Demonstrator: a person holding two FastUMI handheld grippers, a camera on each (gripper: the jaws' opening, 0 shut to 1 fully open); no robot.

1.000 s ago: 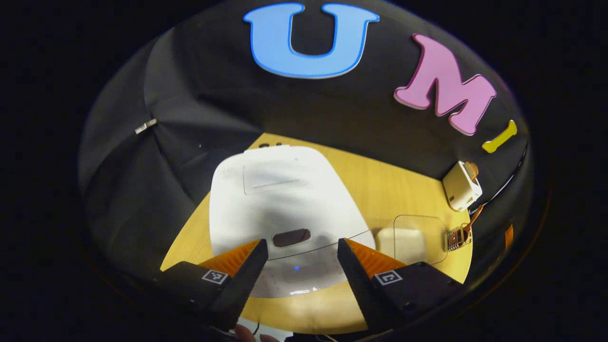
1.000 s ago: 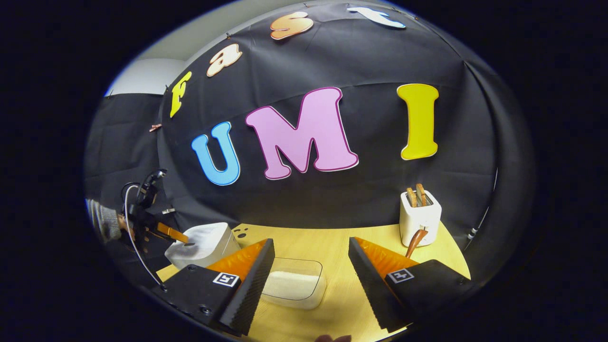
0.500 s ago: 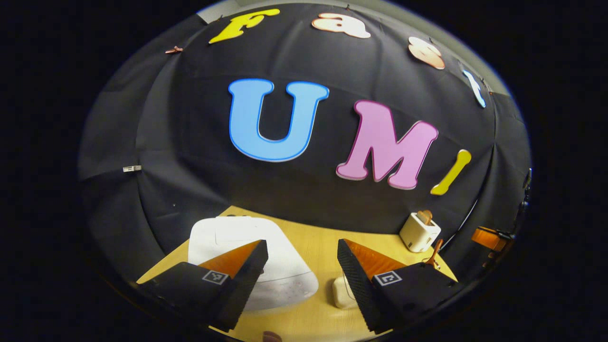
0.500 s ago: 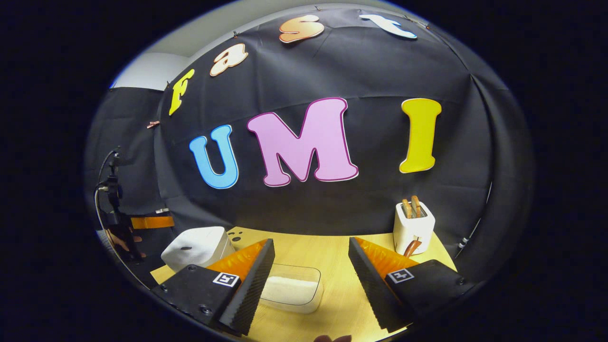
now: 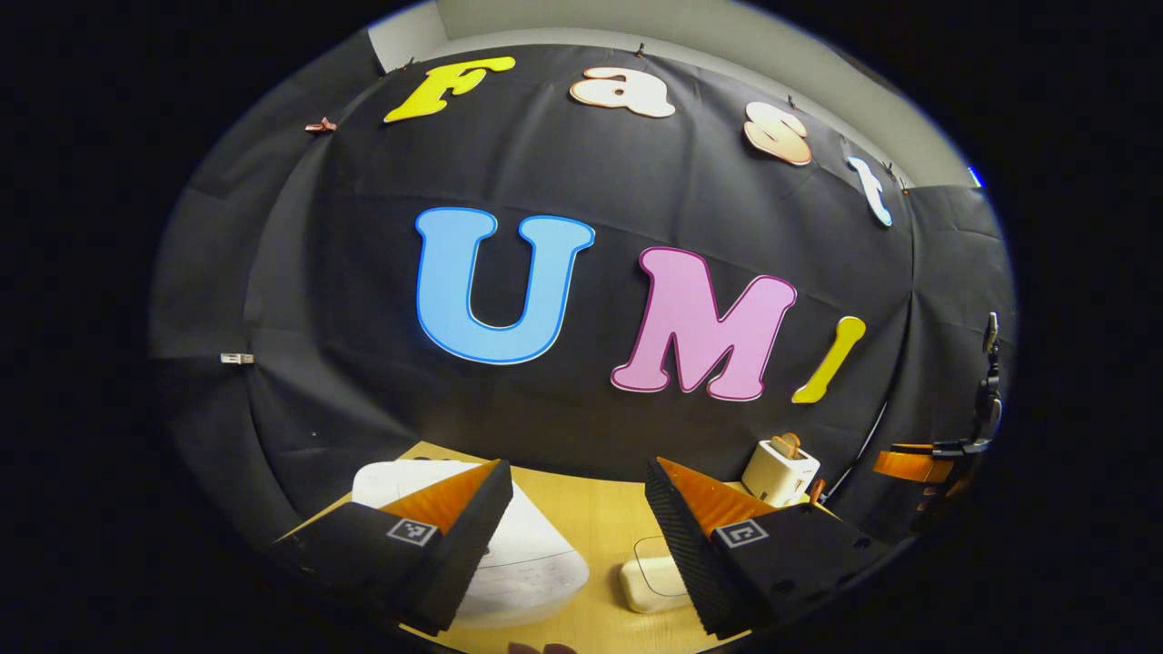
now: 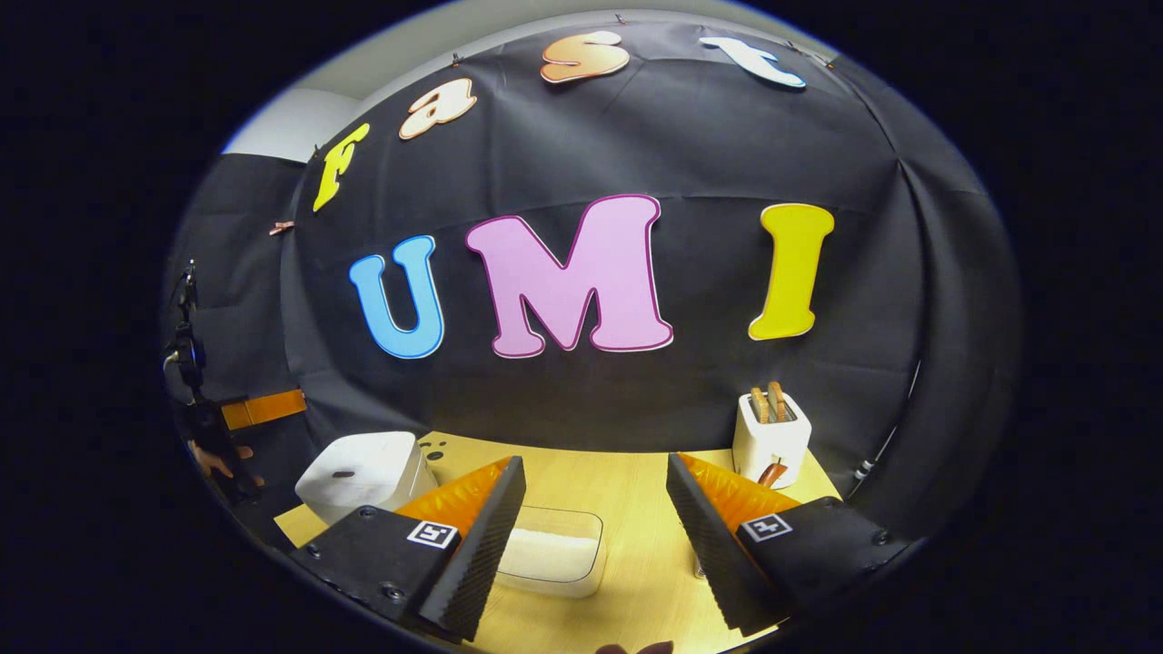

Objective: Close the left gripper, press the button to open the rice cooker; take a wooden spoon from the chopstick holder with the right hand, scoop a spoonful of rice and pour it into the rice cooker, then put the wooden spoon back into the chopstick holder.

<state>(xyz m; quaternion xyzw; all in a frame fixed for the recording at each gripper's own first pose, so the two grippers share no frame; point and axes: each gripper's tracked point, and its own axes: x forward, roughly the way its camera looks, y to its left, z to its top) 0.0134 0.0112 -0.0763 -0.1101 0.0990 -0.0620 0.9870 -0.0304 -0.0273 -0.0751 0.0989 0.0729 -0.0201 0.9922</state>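
The white rice cooker (image 5: 531, 559) sits low in the left gripper view with its lid down, partly behind one finger of my left gripper (image 5: 577, 468), which is open and empty, raised above and back from it. In the right gripper view the cooker (image 6: 359, 463) stands at the left. A clear box of white rice (image 6: 554, 554) lies just beyond my right gripper (image 6: 595, 461), open and empty. The white chopstick holder (image 6: 770, 436) holds upright wooden handles (image 6: 768, 401) at the back right. The rice box (image 5: 650, 581) and holder (image 5: 777, 472) also show past my left gripper.
Everything stands on a light wooden table (image 6: 627, 472) against the black cloth wall. A brown wooden utensil (image 6: 772, 472) leans at the front of the holder. A hand (image 6: 213, 459) holds the left gripper at the far left of the right gripper view.
My left gripper has risen and tilted up away from the cooker's lid, staying open. The cooker lid is still down. The right gripper has barely shifted.
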